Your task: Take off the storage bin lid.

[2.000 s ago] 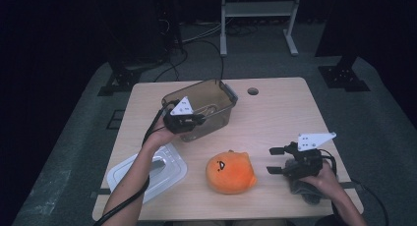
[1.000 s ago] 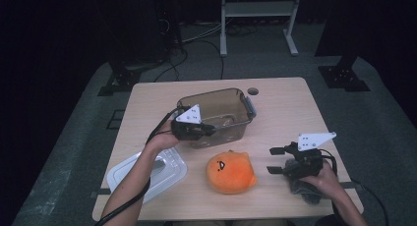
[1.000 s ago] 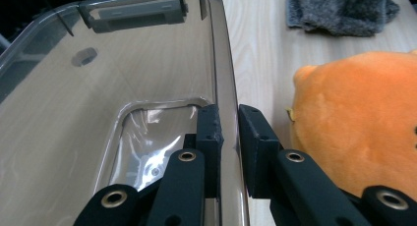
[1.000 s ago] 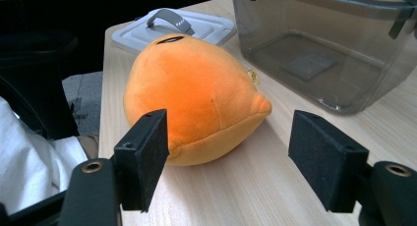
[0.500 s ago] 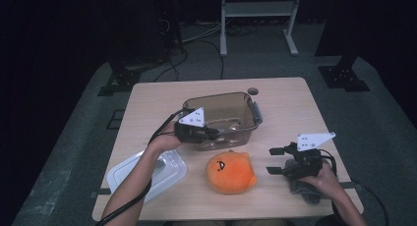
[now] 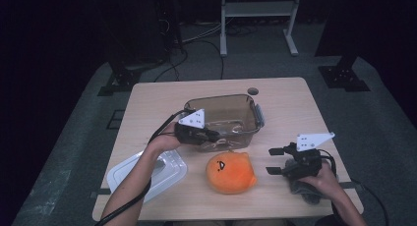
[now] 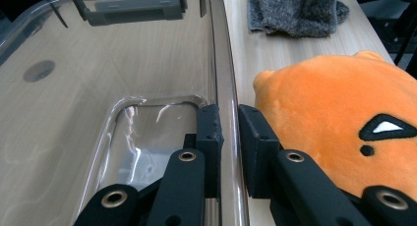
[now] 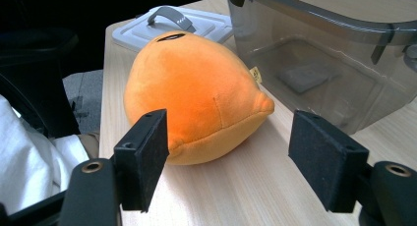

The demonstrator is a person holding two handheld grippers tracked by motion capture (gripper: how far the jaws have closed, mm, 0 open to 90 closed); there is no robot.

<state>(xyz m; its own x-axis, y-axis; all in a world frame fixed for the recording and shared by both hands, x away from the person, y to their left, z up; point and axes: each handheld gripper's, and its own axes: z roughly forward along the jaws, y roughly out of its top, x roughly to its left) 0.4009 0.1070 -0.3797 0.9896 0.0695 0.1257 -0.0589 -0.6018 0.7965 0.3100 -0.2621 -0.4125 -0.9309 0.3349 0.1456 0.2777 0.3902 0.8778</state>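
high: above, looking down | gripper views: close, level; all share plush toy (image 6: 230, 173)

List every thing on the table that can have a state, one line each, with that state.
Clear plastic container: lid off, upright, nothing inside but a small flat tag.
Lid: lying flat on the table, apart from the container.
Orange plush toy: resting on the table, outside the container.
Grey cloth: crumpled on the table.
Left tongs: shut on the container's wall.
Right tongs: open, aimed at the plush toy, not touching it.
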